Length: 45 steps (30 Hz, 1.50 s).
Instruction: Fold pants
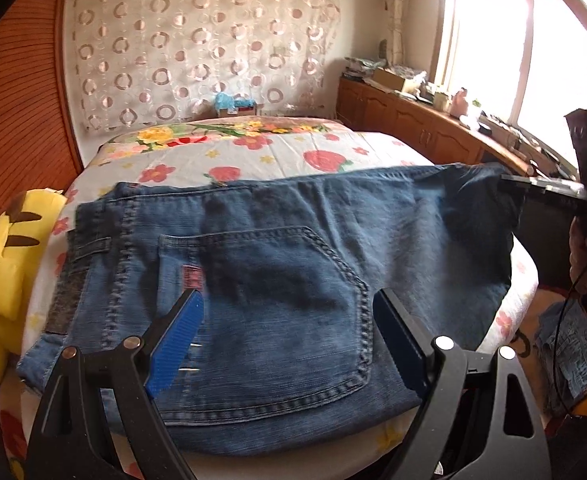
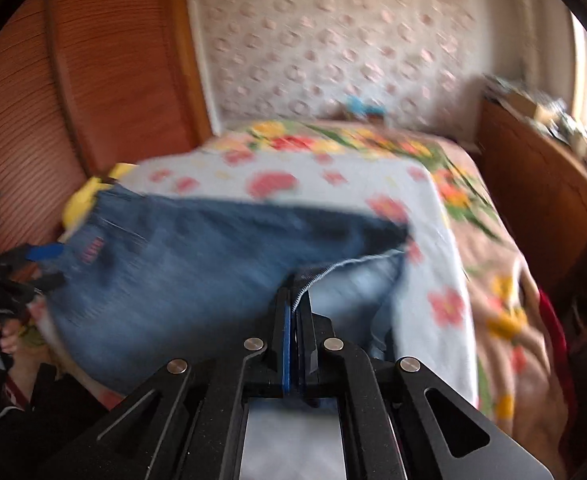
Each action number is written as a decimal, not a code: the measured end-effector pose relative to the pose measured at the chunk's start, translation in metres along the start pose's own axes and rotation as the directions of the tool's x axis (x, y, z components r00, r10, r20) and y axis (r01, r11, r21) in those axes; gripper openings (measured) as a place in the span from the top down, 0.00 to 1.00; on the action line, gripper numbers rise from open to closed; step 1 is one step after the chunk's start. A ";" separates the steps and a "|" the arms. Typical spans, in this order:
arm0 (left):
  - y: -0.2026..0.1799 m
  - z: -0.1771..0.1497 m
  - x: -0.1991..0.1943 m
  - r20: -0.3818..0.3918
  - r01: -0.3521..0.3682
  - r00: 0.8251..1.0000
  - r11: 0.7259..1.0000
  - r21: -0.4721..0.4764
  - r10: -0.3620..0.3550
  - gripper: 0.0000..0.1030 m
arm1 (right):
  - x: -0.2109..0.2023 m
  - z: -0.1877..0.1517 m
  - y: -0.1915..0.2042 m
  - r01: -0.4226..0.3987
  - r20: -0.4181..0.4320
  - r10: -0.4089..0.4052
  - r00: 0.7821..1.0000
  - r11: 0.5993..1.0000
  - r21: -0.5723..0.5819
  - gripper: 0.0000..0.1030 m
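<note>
Jeans: blue denim pants (image 1: 277, 280) lie across the near end of the bed (image 1: 253, 156), waistband toward the left, back pocket (image 1: 285, 304) facing up; the right-hand part is lifted off the sheet.
Left gripper: the left gripper (image 1: 289, 344) hovers over the back pocket, its 2 blue pads spread wide with nothing pinched between them.
Right gripper: the right gripper (image 2: 293, 320) has its jaws pressed together on a folded denim edge, the paler inside of the cloth showing just beyond the tips; this view is blurred.
Box: a cardboard box (image 1: 391, 78) sits on the wooden cabinet (image 1: 413, 120) by the window; its contents cannot be made out.
Beside the bed: a yellow plush toy (image 1: 9, 264) leans at the left edge, touching the jeans' waistband end.
Backdrop: a circle-patterned curtain (image 1: 197, 52) hangs behind the bed.
Floor right: more denim (image 1: 565, 344) lies low beside the bed.
</note>
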State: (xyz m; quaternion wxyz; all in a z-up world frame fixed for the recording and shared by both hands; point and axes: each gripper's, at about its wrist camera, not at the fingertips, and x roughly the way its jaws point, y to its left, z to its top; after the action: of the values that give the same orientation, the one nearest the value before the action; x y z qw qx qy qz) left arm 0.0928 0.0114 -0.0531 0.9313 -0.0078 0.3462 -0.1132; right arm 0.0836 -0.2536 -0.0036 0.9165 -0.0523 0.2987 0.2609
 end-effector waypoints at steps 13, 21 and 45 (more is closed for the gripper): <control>0.042 -0.004 -0.028 0.037 -0.056 0.998 0.996 -0.074 0.059 0.15 | 0.053 0.095 0.120 -0.249 -0.043 0.246 0.968 0.940 -0.234 0.79; 0.026 0.002 -0.008 0.021 0.007 1.000 0.998 -0.057 -0.006 0.15 | 0.052 0.082 0.060 -0.139 -0.022 0.138 0.990 0.979 -0.150 0.52; -0.011 0.054 0.108 -0.146 0.111 0.982 0.993 -0.051 -0.117 0.58 | 0.098 0.043 0.019 -0.093 -0.161 0.119 0.980 0.983 0.161 0.42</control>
State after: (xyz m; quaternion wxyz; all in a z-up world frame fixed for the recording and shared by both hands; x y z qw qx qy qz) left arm 0.2046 -0.0258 -0.0806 0.8946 -0.0388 0.4159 -0.1591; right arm 0.1634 -0.1829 -0.0234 0.8738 0.0120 0.3970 0.2805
